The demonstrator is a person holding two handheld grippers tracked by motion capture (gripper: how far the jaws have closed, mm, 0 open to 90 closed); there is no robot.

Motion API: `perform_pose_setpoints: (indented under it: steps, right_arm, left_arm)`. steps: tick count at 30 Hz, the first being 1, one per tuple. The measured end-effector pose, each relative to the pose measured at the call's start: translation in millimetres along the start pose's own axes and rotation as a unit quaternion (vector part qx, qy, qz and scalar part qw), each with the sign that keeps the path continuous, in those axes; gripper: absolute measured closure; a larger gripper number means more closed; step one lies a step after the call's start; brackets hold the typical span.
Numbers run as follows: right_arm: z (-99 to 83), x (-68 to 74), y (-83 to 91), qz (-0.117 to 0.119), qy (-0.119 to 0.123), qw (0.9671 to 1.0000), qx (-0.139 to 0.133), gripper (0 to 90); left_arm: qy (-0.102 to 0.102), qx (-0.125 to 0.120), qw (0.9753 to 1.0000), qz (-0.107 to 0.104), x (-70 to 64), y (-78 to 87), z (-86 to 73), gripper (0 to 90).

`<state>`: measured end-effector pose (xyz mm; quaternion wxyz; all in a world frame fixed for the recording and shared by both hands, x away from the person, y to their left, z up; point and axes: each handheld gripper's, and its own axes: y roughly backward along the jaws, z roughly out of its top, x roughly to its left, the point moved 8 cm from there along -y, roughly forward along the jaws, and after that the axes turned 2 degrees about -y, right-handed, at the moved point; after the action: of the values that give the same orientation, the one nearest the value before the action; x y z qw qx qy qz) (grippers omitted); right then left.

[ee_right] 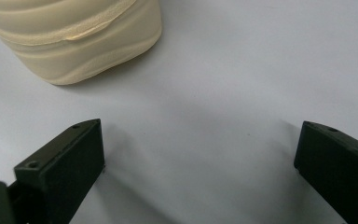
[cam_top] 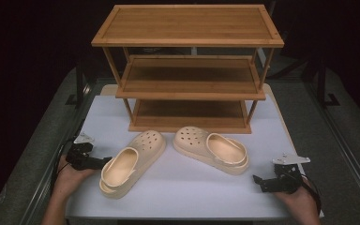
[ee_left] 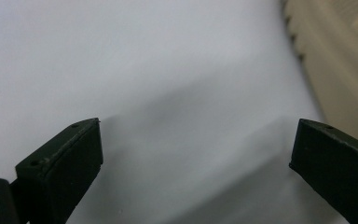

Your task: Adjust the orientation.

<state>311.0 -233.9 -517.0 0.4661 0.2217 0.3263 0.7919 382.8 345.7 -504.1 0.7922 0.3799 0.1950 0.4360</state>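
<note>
Jaws of left gripper (cam_top: 104, 161) and right gripper (cam_top: 258, 180) spread wide, empty, flanking two cream clogs (cam_top: 211, 149)

Two cream clogs, left one (cam_top: 130, 161) and right one (cam_top: 212, 149); one three-tier wooden rack (cam_top: 189, 65); one white surface (cam_top: 183, 187); two black grippers, left (cam_top: 98, 162) and right (cam_top: 261, 181).

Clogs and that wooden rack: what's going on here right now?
A person holds a gripper in each hand at a white table. Two cream clogs, the left clog and the right clog, lie in front of an empty three-shelf wooden rack. The left gripper sits right beside the left clog's heel, and the right gripper rests apart from the right clog. Both have their jaws wide open and hold nothing.
</note>
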Motion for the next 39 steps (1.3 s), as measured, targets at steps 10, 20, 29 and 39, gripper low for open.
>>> perform_pose_setpoints:
  steps: [10, 20, 29, 39]
  right_arm:
    - [0.1, -0.1, 0.1, 0.001, 0.0, 1.0, 0.0, 1.2]
    - [7.3, -1.3, 12.9, 0.018, -0.001, 0.9997, -0.016, 14.9]
    - [39.9, 0.0, 38.5, 0.049, -0.006, 0.9968, -0.064, 40.7]
    - [93.1, 15.1, 36.6, 0.079, 0.032, 0.9929, -0.084, 59.0]
  left_arm:
    - [-0.012, -0.034, 0.9994, -0.002, 1.2, -3.0, -4.0, 0.0]
    - [-0.012, -0.034, 0.9994, -0.001, 1.2, -3.2, -4.0, 0.0]
    - [-0.012, -0.034, 0.9993, -0.001, 1.0, -3.3, -4.3, 0.0]
    - [-0.013, -0.034, 0.9993, 0.0, 1.0, -3.1, -4.3, 0.0]
